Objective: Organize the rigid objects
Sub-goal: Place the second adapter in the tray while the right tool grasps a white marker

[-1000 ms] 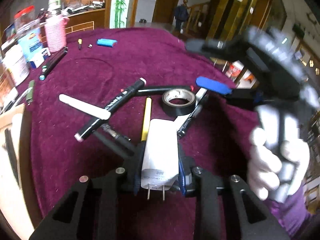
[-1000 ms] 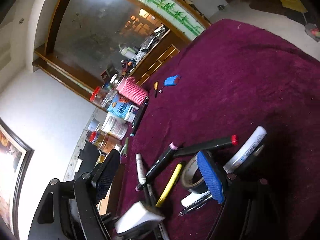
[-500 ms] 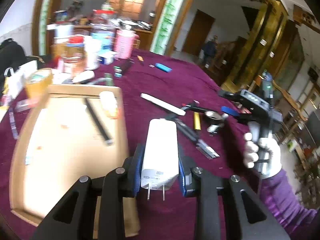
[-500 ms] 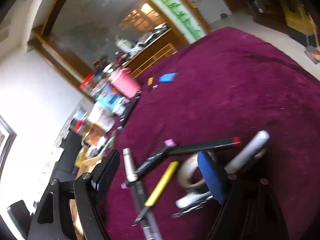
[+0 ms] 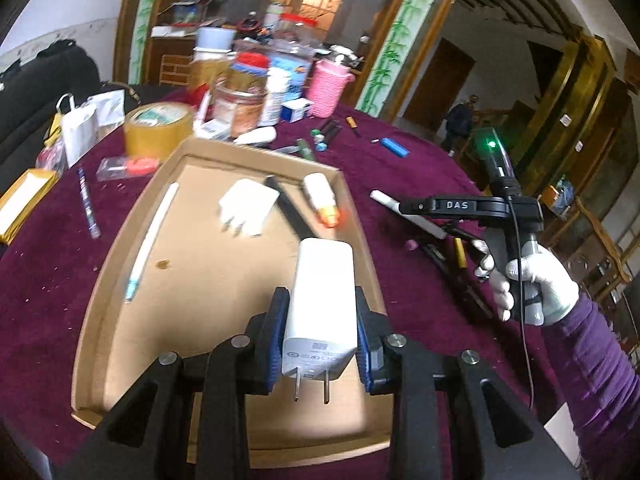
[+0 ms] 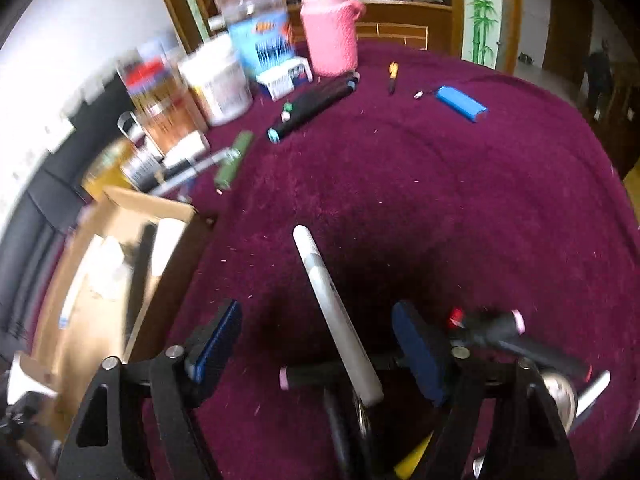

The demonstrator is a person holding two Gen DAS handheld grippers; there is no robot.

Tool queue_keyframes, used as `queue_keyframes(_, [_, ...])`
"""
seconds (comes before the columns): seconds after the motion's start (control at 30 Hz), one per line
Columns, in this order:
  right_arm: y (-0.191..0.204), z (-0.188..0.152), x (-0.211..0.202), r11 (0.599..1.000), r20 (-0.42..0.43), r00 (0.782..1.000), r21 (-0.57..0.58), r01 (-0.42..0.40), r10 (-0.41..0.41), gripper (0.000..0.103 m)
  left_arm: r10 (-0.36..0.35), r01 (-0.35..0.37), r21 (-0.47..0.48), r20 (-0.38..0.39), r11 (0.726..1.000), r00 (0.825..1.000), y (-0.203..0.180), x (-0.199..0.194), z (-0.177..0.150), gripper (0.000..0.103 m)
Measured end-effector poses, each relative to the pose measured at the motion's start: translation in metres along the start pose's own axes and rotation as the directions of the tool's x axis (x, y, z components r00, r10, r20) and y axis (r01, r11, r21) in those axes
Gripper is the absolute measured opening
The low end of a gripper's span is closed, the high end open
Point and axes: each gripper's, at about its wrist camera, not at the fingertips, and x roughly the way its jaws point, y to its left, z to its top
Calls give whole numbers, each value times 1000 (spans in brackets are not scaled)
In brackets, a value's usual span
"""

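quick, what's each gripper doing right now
left gripper: closed on the white charger, over the cardboard tray.
right gripper: open, empty, jaws either side of the white marker.

A dim room of dark wood and gilt trim

A maroon cloth [image 5: 404, 168] covers the counter. Behind it a wood-framed opening [image 5: 132, 20] edged with painted bamboo strips [image 5: 394, 52] shows warm lamplight. A white wall [image 5: 60, 4] lies to the left and a brown door [image 5: 436, 80] to the right, where a figure [image 5: 460, 120] stands by gilded pillars [image 5: 560, 92].
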Motion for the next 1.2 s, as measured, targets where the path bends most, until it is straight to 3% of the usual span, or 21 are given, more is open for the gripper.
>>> queue_keyframes(0.1, [2,2,19,999,-68,997,-8,39,-39,45,32,-33,-25,-33,999,999,17,7,3,29])
queue_keyframes(0.17, [3,2,19,999,-53,997,-13,52,-52,37,61,-63,-29,-55,998,997,25,13,7,29])
queue_keyframes(0.23, [-1,1,19,998,-49,997,-1,59,-59,15,91,-94,-27,-78,995,993,32,19,12,29])
queue_keyframes(0.27, [-5,0,18,999,-47,998,17,45,-44,13,100,-103,-30,-88,994,991,35,23,15,29])
queue_keyframes(0.57, [-18,-1,-27,989,58,995,122,-82,76,13,139,-159,-82,-212,984,967,61,65,48,29])
queue_keyframes(0.87, [26,-8,-64,959,80,963,104,-264,257,13,222,-246,-76,-239,966,945,69,98,84,29])
queue_keyframes(1.07, [74,-11,-48,920,2,925,101,-378,380,14,168,-202,-147,-217,968,962,78,91,89,41])
queue_keyframes(1.2, [115,-14,-29,905,-70,904,78,-417,423,14,142,-160,-167,-115,973,983,72,48,84,53])
